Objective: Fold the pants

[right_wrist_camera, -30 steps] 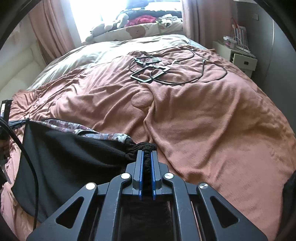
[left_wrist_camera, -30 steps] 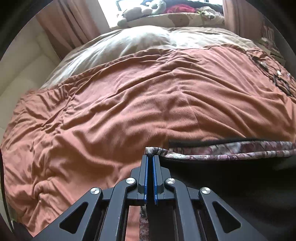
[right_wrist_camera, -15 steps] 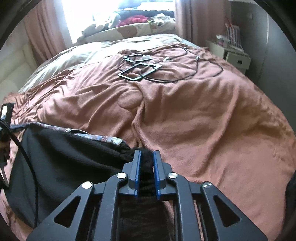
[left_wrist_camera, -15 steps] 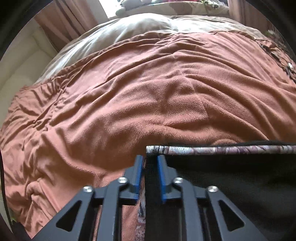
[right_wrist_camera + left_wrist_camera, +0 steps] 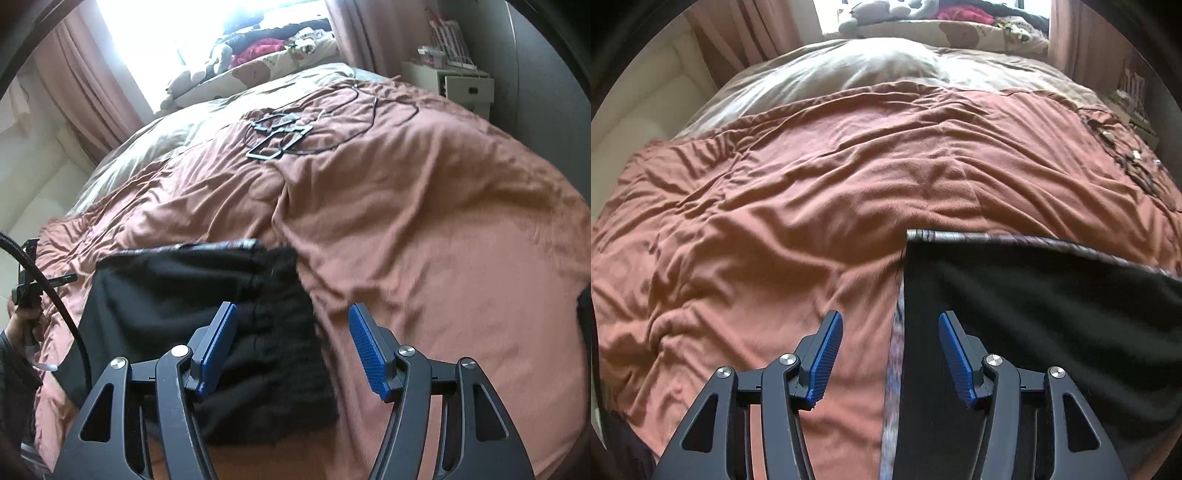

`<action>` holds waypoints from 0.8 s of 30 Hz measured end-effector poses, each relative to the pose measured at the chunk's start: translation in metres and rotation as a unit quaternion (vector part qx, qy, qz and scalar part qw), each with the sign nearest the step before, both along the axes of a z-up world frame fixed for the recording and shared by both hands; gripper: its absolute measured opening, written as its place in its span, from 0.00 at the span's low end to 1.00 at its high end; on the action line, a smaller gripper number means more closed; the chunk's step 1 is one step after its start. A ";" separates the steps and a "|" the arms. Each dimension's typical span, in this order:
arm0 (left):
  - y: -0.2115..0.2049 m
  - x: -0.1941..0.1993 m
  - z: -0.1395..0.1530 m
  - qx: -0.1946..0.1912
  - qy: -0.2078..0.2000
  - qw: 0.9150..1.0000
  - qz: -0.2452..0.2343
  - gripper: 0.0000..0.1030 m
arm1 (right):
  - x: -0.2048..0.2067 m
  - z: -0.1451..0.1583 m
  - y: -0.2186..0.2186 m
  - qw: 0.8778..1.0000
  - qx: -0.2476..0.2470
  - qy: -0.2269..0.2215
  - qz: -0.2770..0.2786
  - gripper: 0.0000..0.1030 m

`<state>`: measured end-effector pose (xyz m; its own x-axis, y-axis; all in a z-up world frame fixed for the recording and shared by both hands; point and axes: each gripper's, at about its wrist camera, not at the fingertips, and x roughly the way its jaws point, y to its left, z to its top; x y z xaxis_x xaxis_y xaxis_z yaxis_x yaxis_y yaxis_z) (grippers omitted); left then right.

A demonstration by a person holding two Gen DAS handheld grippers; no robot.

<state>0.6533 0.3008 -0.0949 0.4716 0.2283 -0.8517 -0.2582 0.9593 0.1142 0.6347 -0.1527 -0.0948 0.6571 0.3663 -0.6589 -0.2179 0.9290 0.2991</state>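
Observation:
The black pants [image 5: 1034, 314] with a patterned trim lie folded on the rust-brown blanket [image 5: 812, 184]. My left gripper [image 5: 891, 321] hovers over the fold's left edge; its jaws are opening, and the blue pads [image 5: 827, 354] press on nothing though the edge lies between them in view. In the right wrist view the pants [image 5: 177, 295] lie flat with the gathered waistband at their right side. My right gripper [image 5: 291, 314] is over that waistband end, its jaws opening and clear of the cloth. The left gripper's far side [image 5: 26, 291] shows at the left edge, in a hand.
A tangle of black cables and flat frames [image 5: 280, 140] lies on the far part of the blanket. Pale bedding [image 5: 868, 66] and stuffed toys [image 5: 886, 11] are by the window. A white nightstand [image 5: 461, 85] stands at the bed's right. Curtains hang on both sides.
Both grippers have let go of the pants and spread their jaws. The pants have settled flat on the blanket, and both grippers have drawn back from the cloth.

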 end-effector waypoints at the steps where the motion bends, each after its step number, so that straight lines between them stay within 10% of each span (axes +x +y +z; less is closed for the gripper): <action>1: -0.002 -0.009 0.005 0.000 -0.001 1.000 0.000 0.55 | -0.004 0.000 -0.002 1.000 0.005 0.003 0.001 0.59; 24: -0.011 -0.150 0.030 -0.084 -0.027 0.995 0.038 0.56 | -0.038 -0.049 -0.051 0.975 0.196 0.103 -0.021 0.67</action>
<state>0.5030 0.2895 -0.0652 0.5048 0.1214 -0.8547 -0.3324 0.9411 -0.0627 0.5969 -0.2041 -0.1434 0.5453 0.5917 -0.5938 -0.0788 0.7414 0.6664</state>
